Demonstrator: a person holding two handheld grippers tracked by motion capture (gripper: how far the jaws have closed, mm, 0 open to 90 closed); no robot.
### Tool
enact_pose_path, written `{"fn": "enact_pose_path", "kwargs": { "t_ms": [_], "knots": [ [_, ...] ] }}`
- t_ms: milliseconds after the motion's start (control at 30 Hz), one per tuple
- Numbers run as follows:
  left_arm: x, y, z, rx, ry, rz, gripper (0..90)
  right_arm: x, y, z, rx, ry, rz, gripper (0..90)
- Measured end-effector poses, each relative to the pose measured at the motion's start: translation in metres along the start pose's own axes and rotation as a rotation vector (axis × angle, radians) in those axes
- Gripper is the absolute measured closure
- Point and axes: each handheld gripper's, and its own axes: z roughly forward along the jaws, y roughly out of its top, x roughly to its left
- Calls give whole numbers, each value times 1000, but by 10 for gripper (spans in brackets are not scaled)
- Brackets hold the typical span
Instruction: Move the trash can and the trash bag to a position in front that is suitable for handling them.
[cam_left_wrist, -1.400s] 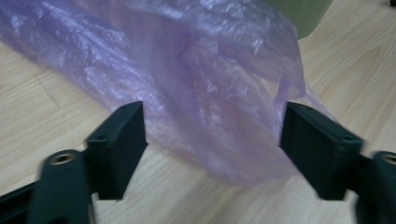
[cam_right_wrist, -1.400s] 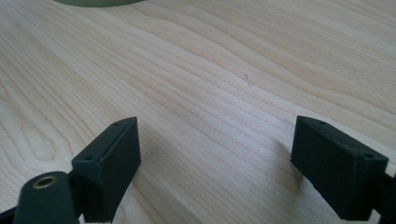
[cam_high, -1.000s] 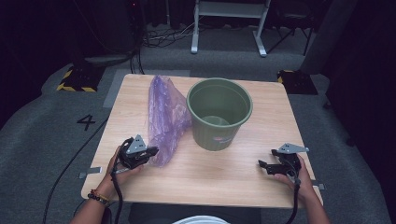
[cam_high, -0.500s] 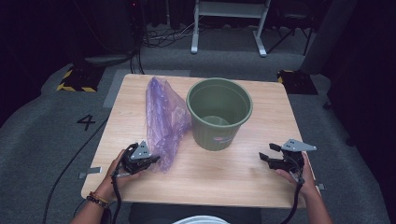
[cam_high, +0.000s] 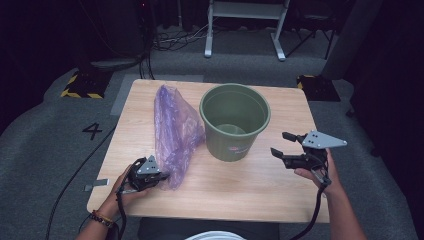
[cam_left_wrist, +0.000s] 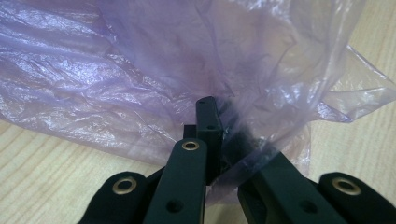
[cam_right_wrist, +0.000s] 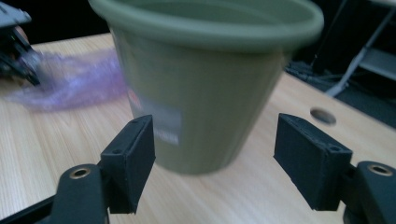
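Compared with a second ago, the right gripper (cam_high: 287, 145) is higher above the table (cam_high: 260, 195) and nearer to the green bucket (cam_high: 234, 121). Its jaws have just been opening again, and nothing is between them. The left gripper (cam_high: 161, 175) stays at almost the same place near the front edge, and the purple plastic bag (cam_high: 172, 125) is a little more lifted at its near end.

The left gripper's jaws are closed on the near corner of the bag; the rest of the bag stretches toward 12 o'clock from it and lies just beside the bucket. From the right gripper, whose jaws stand wide apart, the bucket is at about 10 o'clock, near but not touching.

In the left gripper view the bag film (cam_left_wrist: 187, 70) covers one fingertip. In the right gripper view the bucket (cam_right_wrist: 205, 84) is blurred, its label is unreadable, and its rim is cut off at the top.
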Motion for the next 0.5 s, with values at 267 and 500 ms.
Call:
{"fn": "enact_pose_path", "kwargs": {
  "t_ms": [267,500],
  "knots": [
    [-6,-2,-3,6,-6,2,852,14,40,10,-44,32,-90,290],
    [-9,-5,-5,-2,-11,-4,786,24,63,20,-69,79,-137,290]
  ]
}}
